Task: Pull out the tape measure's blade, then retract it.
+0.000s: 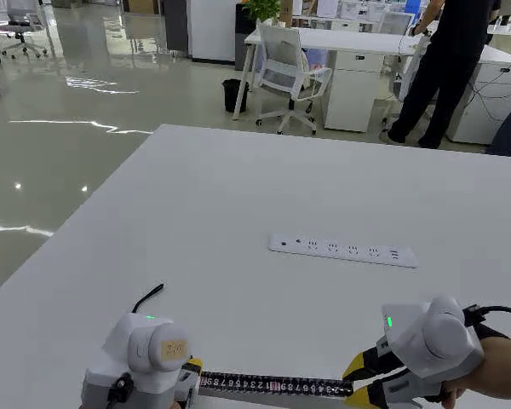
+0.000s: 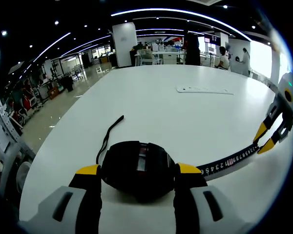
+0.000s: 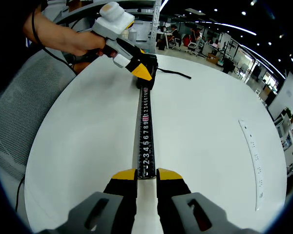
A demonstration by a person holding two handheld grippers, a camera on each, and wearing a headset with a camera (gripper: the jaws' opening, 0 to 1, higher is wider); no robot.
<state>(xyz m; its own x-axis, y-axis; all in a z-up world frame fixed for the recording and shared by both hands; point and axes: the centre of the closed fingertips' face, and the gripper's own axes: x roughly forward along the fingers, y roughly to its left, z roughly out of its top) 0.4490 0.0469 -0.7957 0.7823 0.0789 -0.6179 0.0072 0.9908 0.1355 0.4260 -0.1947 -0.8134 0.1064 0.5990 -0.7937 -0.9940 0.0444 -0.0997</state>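
The left gripper has its yellow-tipped jaws clamped on the tape measure, a rounded black case on the smooth white bench. Its flat dark blade, printed with pale numerals, runs straight to the right gripper, whose jaws pinch the blade's end. A long white power strip lies well beyond.

Open tabletop all round, power strip lying beyond the stretched blade, well apart
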